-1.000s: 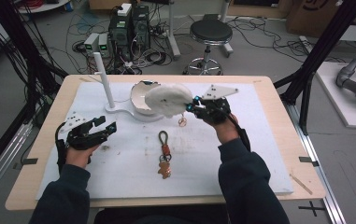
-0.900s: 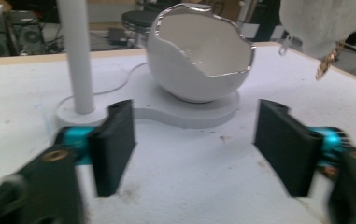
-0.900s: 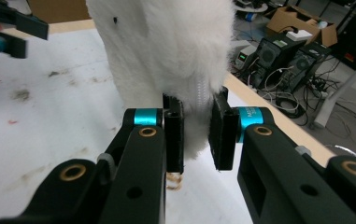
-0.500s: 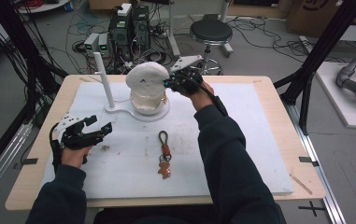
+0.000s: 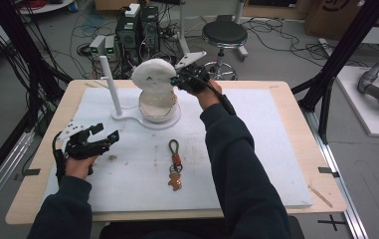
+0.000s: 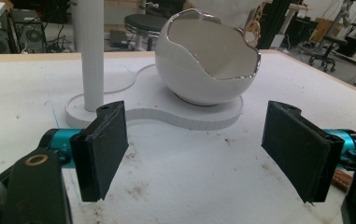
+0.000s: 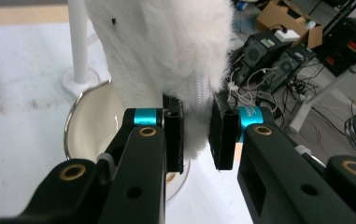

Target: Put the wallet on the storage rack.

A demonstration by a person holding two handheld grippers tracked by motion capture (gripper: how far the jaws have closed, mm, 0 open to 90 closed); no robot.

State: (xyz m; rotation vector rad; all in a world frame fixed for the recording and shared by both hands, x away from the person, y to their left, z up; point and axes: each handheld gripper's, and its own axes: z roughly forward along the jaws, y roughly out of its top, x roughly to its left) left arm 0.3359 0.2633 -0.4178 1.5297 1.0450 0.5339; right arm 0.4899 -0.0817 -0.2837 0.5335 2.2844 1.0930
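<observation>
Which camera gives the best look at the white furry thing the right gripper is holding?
The high view: the whole white furry pouch hangs above the egg-shaped bowl, pinched by the right gripper. The right gripper view shows a close-up of its fur and zipper between the fingers; the left gripper view catches just its bottom edge.

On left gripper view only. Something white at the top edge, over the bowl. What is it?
Observer: A furry pouch, hanging above the bowl.
Operator: What holds it?
Observer: The right gripper, shut on its lower edge beside the zip.
Operator: Anything else on the mat?
Observer: A keychain lies flat on the mat, on the person's side of the bowl, between the arms.
</observation>
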